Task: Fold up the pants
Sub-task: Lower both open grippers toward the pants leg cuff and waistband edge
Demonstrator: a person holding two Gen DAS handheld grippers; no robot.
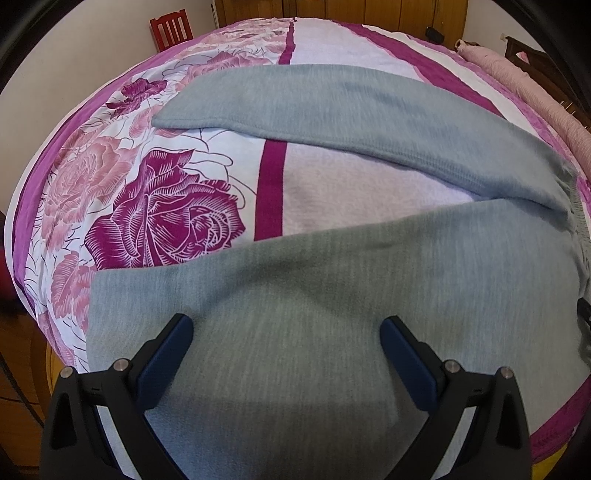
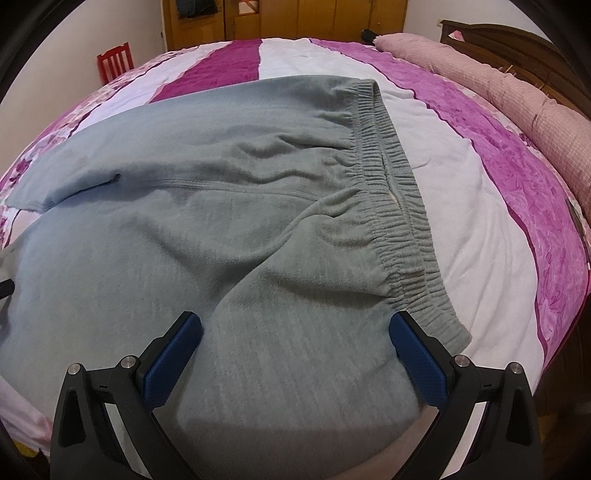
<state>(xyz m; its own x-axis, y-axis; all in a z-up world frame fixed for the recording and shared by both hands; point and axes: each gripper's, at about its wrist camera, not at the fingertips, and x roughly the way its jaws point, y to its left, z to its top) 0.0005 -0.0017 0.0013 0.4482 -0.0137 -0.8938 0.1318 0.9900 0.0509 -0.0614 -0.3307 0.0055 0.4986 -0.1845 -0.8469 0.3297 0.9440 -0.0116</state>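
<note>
Grey fleece pants (image 1: 332, 280) lie spread flat on a bed, legs apart in a V. In the left wrist view the near leg fills the foreground and the far leg (image 1: 295, 99) stretches left across the bed. My left gripper (image 1: 287, 328) is open just above the near leg, with nothing between its blue pads (image 1: 166, 354). In the right wrist view the pants' hip area (image 2: 221, 221) and gathered elastic waistband (image 2: 391, 206) show. My right gripper (image 2: 295, 325) is open over the near hip, its right pad (image 2: 417, 358) beside the waistband's near corner.
The bedspread (image 1: 184, 206) is pink, purple and white with rose prints. A long pink bolster (image 2: 517, 92) lies along the dark wooden headboard (image 2: 517, 40). A red chair (image 1: 171, 31) stands by the far wall, with wooden wardrobe doors (image 2: 295, 18) behind the bed.
</note>
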